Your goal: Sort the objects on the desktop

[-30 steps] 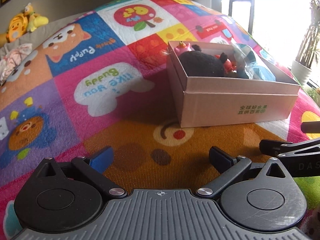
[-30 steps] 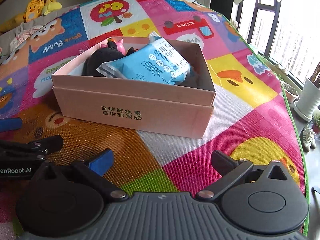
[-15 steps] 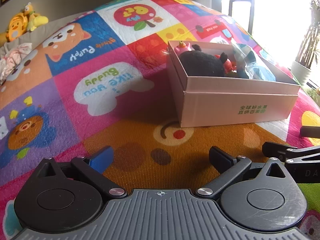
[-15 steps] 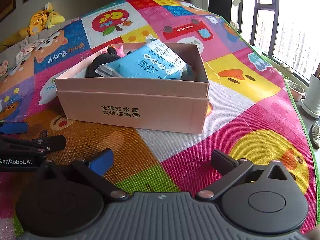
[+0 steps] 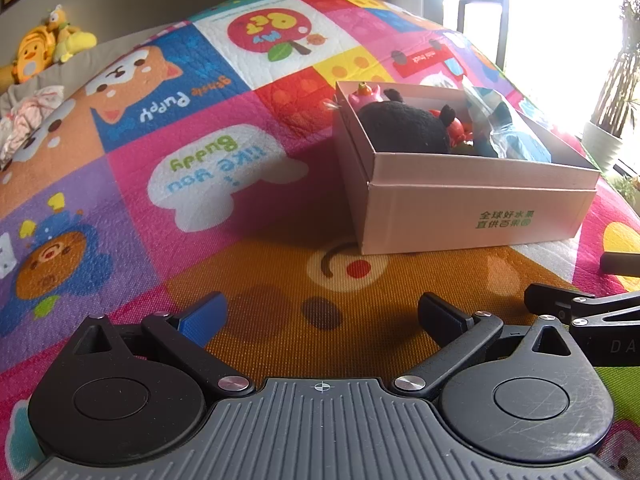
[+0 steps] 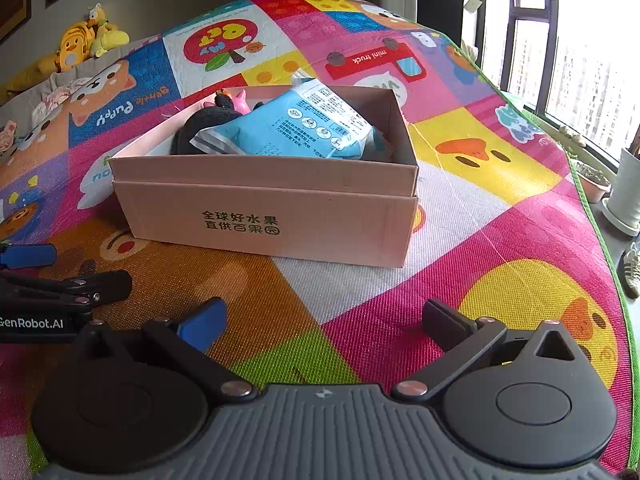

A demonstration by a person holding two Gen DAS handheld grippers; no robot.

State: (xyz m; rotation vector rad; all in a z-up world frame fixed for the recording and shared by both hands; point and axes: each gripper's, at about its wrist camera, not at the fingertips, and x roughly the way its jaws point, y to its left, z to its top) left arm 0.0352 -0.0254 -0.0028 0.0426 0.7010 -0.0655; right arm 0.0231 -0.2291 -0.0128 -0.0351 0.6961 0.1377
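Note:
A pink cardboard box (image 5: 472,216) (image 6: 264,220) stands on the colourful play mat. Inside it lie a black plush toy (image 5: 404,126) (image 6: 200,128), a small pink toy (image 5: 364,94) (image 6: 236,100), something red (image 5: 456,130) and a blue-and-white packet (image 6: 296,124) (image 5: 508,136). My left gripper (image 5: 324,314) is open and empty, low over the mat in front of the box's left corner. My right gripper (image 6: 324,320) is open and empty, in front of the box's right half. Each gripper shows at the other view's edge.
The play mat (image 5: 224,176) (image 6: 500,240) covers the surface; its green edge (image 6: 600,236) runs down the right. Yellow plush toys (image 5: 44,46) (image 6: 84,42) and crumpled cloth (image 5: 28,116) lie at the far left. A plant pot (image 5: 600,142) and a window stand to the right.
The right gripper has drawn back and swung slightly, so the box looks smaller and farther in its view. The left gripper has barely moved. Both stay open.

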